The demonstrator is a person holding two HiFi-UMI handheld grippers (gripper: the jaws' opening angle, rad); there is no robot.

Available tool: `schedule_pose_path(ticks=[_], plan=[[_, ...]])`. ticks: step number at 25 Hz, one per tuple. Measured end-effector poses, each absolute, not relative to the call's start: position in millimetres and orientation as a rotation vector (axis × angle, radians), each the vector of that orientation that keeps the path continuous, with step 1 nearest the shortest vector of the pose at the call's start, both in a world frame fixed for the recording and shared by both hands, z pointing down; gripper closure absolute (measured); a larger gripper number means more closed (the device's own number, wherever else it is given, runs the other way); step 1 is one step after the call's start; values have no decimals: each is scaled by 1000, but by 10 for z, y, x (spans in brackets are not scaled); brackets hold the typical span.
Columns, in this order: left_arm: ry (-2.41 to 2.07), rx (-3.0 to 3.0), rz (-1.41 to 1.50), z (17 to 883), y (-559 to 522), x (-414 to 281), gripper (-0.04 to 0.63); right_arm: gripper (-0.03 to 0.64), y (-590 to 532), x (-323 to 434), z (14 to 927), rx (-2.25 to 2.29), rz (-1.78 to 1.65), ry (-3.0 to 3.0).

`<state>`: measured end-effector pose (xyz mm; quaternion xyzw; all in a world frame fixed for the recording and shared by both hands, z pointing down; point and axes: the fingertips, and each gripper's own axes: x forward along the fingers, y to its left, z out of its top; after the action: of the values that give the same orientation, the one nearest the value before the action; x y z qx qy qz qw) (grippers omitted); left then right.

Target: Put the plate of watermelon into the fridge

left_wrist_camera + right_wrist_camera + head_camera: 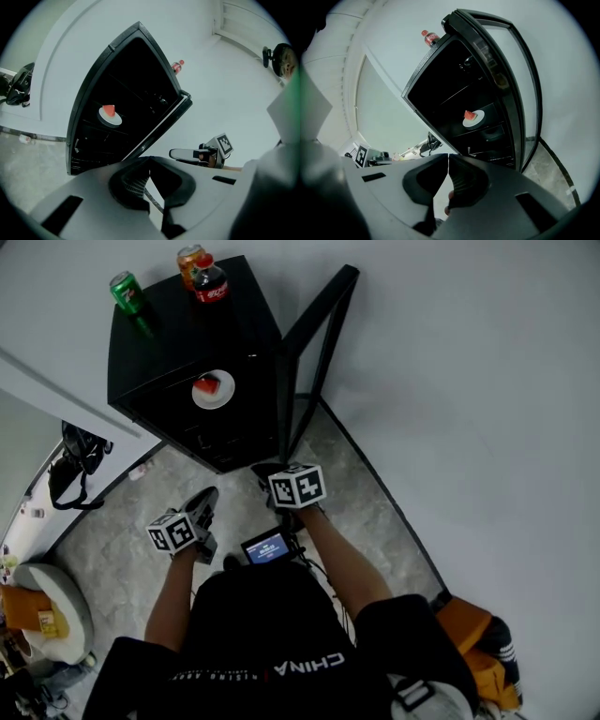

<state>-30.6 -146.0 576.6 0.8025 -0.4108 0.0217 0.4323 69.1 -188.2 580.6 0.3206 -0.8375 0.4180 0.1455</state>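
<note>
The black mini fridge (159, 352) stands open, its glass door (319, 343) swung out to the right. A white plate (214, 390) with a red watermelon slice (206, 384) rests on a shelf inside; the plate (109, 118) shows in the left gripper view and the plate (473, 119) in the right gripper view. My left gripper (208, 493) hangs low in front of the fridge, well back from it, jaws shut and empty. My right gripper (263, 468) is beside it, nearer the door's foot, also shut with nothing in it.
On the fridge top stand a green can (127, 292), an orange can (190, 259) and a cola bottle (210, 282). A black bag (73, 463) lies at the left wall, and an orange bag (478, 643) at the lower right. The white wall runs along the right.
</note>
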Motion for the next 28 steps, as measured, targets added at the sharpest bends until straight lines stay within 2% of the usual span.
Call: schedule_pose_path(ticks=[8,18,28], plan=[[-952,2118,102,5620,-819,-503,581,600,-1314,436,5801,991,1166,-2369],[-882,2111,61,5811,367,-1120,581,600,-171,-155,5908,1083,1107,-2300],[-849,2101,40,5905,973,-1118,581,600,683,45,6011,1174,1119,-2221]])
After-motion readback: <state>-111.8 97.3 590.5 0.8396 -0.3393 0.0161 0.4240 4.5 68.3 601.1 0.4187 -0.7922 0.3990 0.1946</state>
